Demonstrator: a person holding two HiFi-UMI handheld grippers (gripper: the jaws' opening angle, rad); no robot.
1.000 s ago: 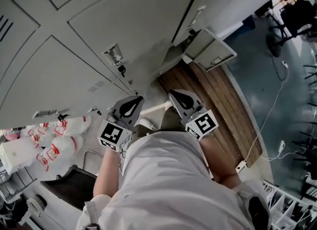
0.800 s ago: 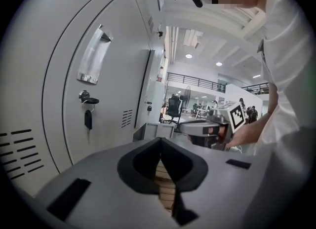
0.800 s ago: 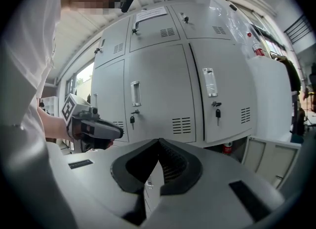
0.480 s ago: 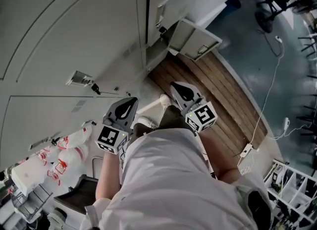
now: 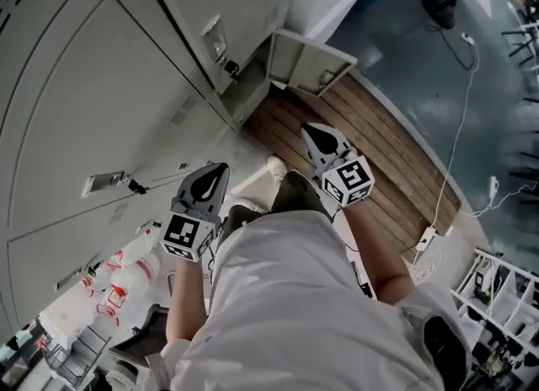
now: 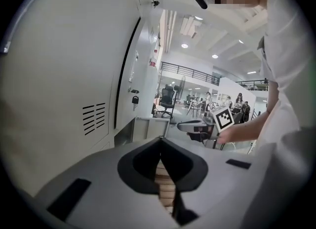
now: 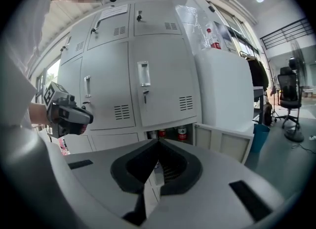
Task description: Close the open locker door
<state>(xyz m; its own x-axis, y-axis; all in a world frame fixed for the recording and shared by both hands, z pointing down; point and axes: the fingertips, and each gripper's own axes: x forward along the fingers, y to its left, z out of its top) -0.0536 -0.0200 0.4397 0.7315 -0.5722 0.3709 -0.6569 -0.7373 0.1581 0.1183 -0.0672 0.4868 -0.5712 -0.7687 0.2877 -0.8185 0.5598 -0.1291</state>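
A wall of grey lockers (image 5: 101,86) stands before me on a pale floor, with a strip of wooden planking (image 5: 370,153) running along its foot and a blue-grey floor beyond; behind that an open hall with desks and an office chair (image 7: 289,87).

My left gripper (image 5: 221,168) has its jaws pressed tip to tip with nothing between them; my right gripper (image 5: 306,128) is closed the same way and is just as empty. Both hang low in front of my waist, side by side but apart, clear of the lockers; the left points at the closed doors, the right points toward the bottom corner of the bank.

There the open locker door (image 5: 307,65) sits: a small, low door at floor level, swung out over the planking; in the right gripper view it (image 7: 224,144) juts from the lowest compartment, where red-and-white containers (image 7: 181,133) stand inside. My right gripper is nearer to it than my left, yet neither touches it.

Off to my right, a white cable (image 5: 459,128) trails across the floor.
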